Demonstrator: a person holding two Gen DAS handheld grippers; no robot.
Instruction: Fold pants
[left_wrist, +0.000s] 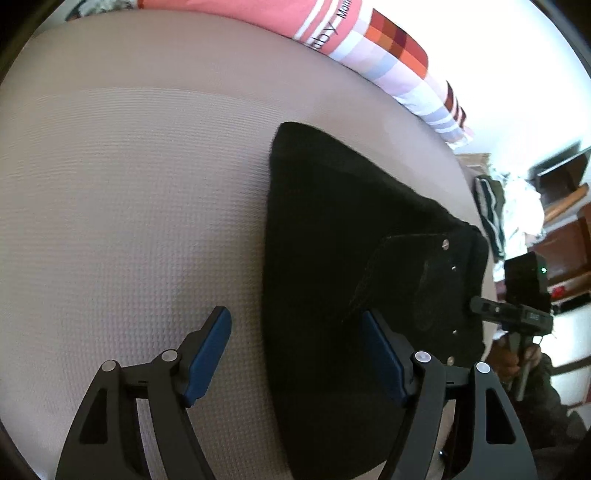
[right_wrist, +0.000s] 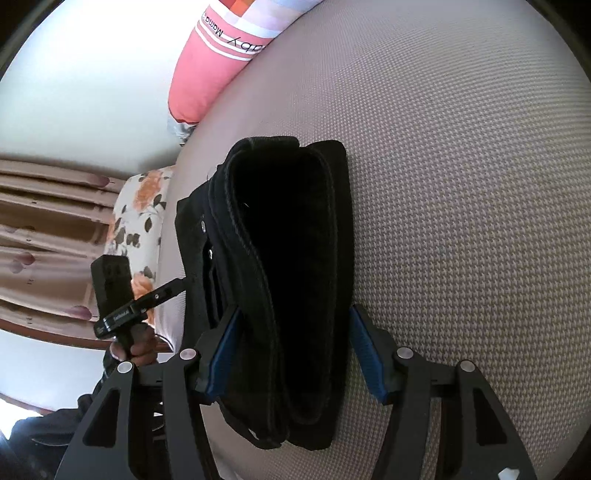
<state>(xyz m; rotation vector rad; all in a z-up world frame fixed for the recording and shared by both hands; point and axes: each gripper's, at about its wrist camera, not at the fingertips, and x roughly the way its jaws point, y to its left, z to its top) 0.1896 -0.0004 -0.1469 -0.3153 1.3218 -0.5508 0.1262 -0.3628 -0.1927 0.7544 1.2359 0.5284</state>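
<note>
black pants (right_wrist: 280, 280) folded on the bed (right_wrist: 461, 184)
long axis runs bottom to top of frame; right gripper (right_wrist: 291, 350) wide open astride them, left gripper (left_wrist: 295, 354) wide open, empty.

Folded black pants (right_wrist: 288, 280) lie on the textured bed (right_wrist: 461, 184), the open right tool (right_wrist: 295, 354) straddling them.

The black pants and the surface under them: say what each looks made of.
Black pants: thick, matte woven cloth, probably denim or heavy cotton; stitched seams and metal rivets show, and the folded layers hold a stiff edge. Bed cover: beige textile, likely a woven or knitted spread; a fine waffle-like grid covers it, with no sheen.
</note>
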